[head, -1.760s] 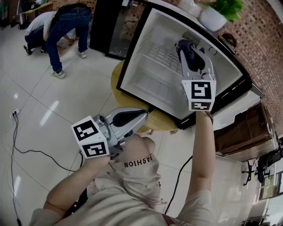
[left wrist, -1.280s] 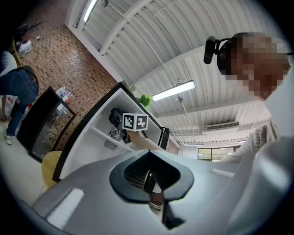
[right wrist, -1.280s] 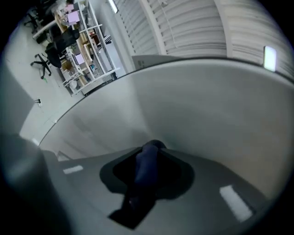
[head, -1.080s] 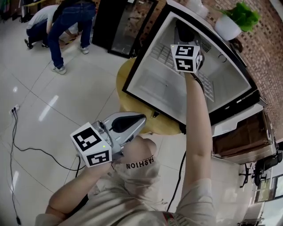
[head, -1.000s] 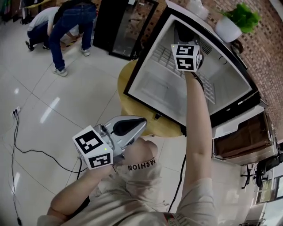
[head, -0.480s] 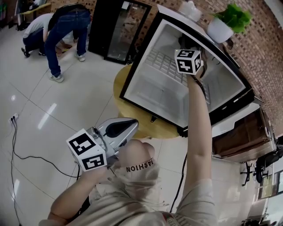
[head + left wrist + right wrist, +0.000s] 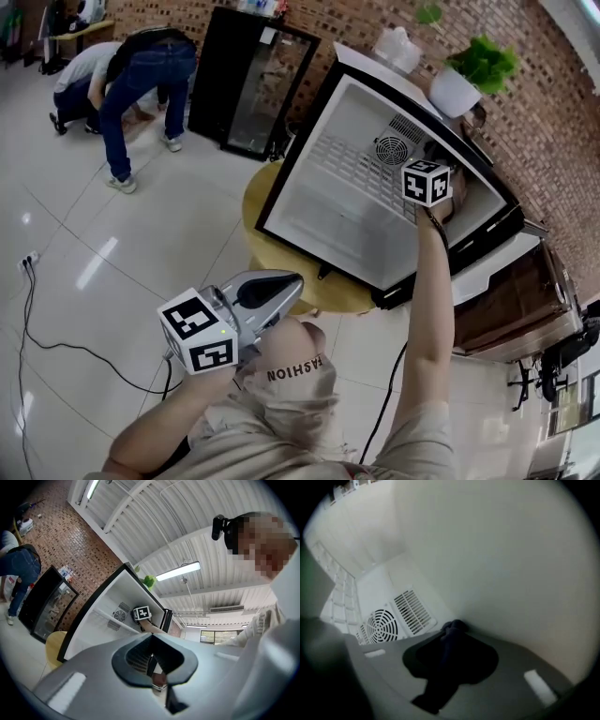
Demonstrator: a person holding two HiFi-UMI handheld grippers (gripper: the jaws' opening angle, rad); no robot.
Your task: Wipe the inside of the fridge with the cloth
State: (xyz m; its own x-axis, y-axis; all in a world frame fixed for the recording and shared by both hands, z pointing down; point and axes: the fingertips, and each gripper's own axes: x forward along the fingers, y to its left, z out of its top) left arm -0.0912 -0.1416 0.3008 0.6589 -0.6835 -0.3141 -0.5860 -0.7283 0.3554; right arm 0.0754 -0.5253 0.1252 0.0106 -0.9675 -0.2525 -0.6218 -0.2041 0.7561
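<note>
The left claw hangs close to the person's lap, clenched on nothing and well apart from the work. Ahead of it, a round yellow wooden counter carries the small black-framed fridge with a white lining, its door swung wide. The right claw is deep inside that fridge, up near the rear corner, and grips a bunched dark cloth between its shut jaws. The wad sticks out past the tips and seems to press against the smooth white side wall just ahead of the claw. To the claw's left, on the back panel, sit a slotted white vent and a round white fan grille. The white wire shelf runs further left beyond them. The wiping looks under way, with the cloth working the right-hand wall near the back. No view shows which surfaces are already clean. By my reading, the back panel around the vents, the shelf, the floor of the cavity and the far left wall are likely left to cover.
</note>
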